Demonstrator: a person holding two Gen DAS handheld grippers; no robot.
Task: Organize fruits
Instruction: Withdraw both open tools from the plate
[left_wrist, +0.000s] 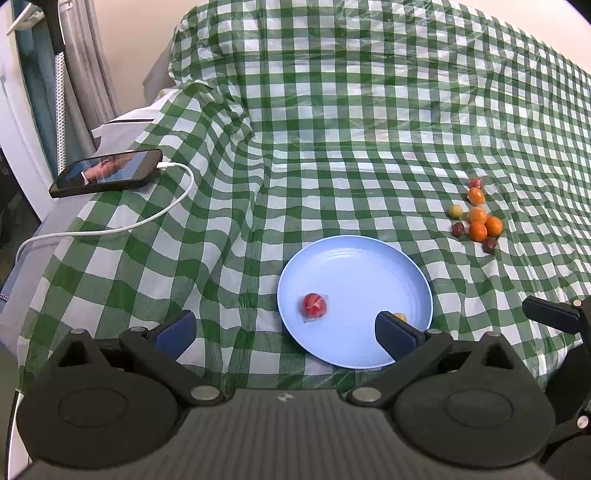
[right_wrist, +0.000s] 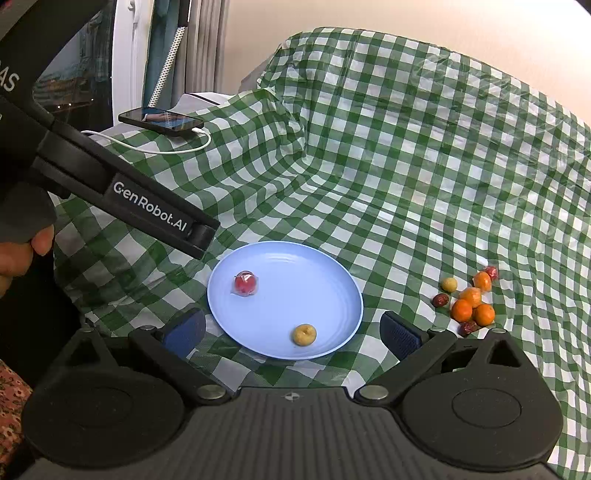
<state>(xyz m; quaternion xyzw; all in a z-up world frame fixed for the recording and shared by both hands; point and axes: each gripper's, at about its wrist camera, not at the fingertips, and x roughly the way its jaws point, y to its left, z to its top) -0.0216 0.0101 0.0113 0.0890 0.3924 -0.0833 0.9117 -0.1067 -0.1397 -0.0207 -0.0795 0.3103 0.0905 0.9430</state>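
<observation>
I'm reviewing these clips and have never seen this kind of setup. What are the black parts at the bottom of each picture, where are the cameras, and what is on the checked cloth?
There is no robot arm. A person holds a pair of hand-held tongs in each hand, and a fisheye camera on each looks forward along its two blue-padded fingers. One picture comes from the left tongs, the other from the right tongs. Both are open and hold nothing. On the green checked cloth sits a blue plate with a wrapped red fruit and a small yellow fruit. A pile of fruits waits to its right. A phone charges at the back.
</observation>
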